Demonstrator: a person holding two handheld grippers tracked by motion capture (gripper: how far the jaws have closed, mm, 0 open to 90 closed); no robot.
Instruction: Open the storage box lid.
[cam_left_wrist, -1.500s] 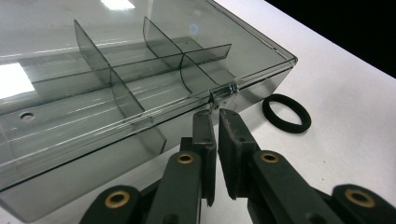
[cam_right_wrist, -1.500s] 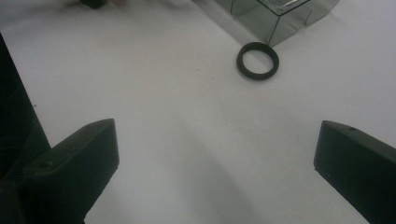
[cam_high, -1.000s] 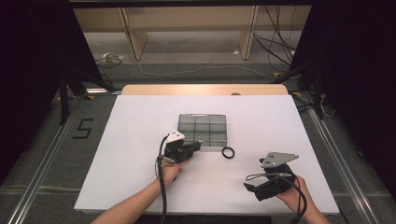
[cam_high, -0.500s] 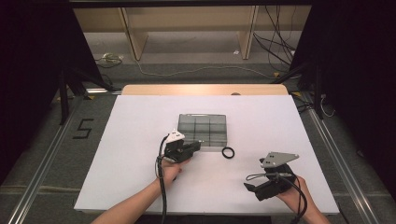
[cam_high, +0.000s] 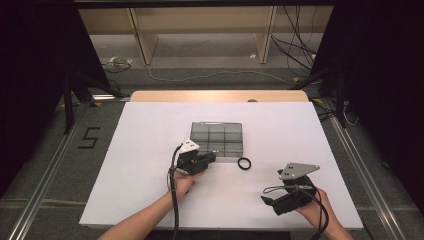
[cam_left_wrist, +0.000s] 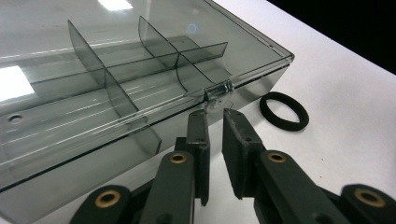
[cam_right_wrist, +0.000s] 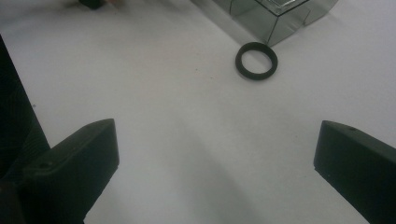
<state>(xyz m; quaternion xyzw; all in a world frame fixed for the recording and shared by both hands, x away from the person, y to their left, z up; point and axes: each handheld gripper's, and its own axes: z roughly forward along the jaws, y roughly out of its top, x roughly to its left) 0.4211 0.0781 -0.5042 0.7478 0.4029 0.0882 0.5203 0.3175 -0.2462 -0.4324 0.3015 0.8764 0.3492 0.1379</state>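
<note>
A shallow, smoke-grey clear plastic box (cam_high: 218, 137) lies flat near the middle of the white surface (cam_high: 140, 150), lid closed, with thin dividers inside splitting it into compartments. A small clear latch (cam_left_wrist: 218, 92) sits on its near edge. Just right of its near right corner lies a black ring (cam_high: 244, 163), flat, not touching it.

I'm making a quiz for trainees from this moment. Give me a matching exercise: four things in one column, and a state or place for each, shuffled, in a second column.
Things:
1. left claw
2. right claw
3. black ring
4. clear box

States or places:
A. lid down, dividers inside
B. jaws wide apart, nothing between them
C. lying flat on the white table beside the box's corner
D. jaws nearly together, tips at the box's latch

Pairs: 1-D, 2-B, 3-C, 4-A
</note>
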